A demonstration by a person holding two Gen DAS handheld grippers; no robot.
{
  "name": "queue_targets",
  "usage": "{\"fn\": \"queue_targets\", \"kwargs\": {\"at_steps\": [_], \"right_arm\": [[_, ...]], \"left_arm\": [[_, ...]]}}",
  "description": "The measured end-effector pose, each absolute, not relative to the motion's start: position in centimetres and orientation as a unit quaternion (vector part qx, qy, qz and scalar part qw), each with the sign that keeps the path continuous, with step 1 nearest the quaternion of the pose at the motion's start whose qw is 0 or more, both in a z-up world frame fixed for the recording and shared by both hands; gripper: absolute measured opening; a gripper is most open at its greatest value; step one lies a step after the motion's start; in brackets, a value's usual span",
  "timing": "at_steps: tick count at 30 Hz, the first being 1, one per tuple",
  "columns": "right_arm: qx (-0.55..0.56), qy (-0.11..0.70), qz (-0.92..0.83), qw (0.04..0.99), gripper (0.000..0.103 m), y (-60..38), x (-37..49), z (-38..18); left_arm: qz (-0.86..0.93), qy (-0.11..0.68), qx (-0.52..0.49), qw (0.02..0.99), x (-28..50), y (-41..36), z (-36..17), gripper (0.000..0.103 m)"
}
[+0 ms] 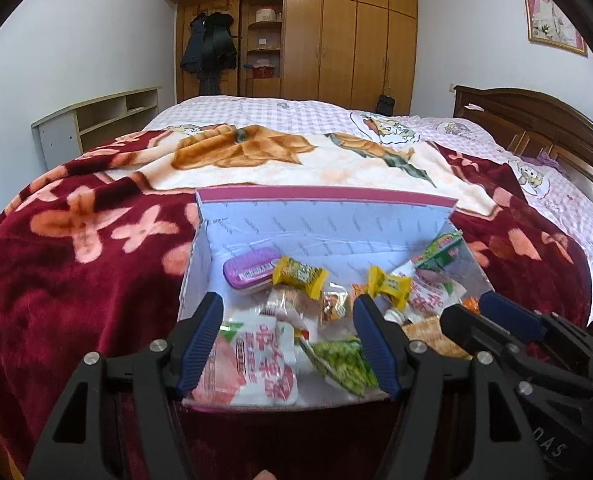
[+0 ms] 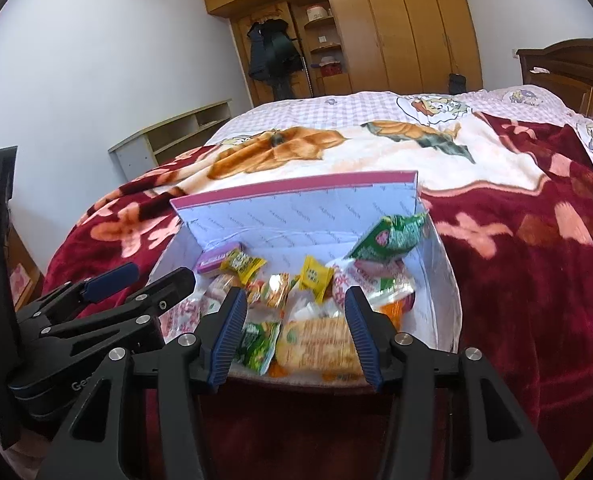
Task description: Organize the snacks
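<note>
Hovering side by side, left tool (image 1: 288, 340) and right tool (image 2: 294, 336) both gape empty just short of the snack box (image 1: 324, 216), probably level.

I log: dark red blanket (image 1: 76, 280) with peach flowers; white box (image 1: 336, 228), pink-edged lid; purple tin (image 1: 250, 272); yellow candies (image 1: 300, 274).

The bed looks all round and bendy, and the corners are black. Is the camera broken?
No: in the left wrist view the fisheye lens bows the bed and leaves dark corners; in the right wrist view it does the same, and the snacks in the box look slightly smeared, while daylight is soft with no harsh glare.
</note>
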State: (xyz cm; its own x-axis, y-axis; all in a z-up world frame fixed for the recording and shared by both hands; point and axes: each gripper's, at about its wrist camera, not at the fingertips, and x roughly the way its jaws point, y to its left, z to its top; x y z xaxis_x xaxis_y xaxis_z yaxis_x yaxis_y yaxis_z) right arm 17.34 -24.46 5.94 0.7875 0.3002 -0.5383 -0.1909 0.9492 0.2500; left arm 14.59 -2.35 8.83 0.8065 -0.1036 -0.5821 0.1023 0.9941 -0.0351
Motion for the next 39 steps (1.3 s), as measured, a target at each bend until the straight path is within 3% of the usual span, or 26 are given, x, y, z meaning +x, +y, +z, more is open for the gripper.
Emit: {"fn": "queue_targets", "kwargs": {"at_steps": [39], "right_arm": [[0.108,0.326,0.109,0.933,0.052,-24.8,15.0,3.2]], "left_arm": [[-0.039,0.346,-0.012,0.937,13.0,-2.3,5.5,0.071]]}}
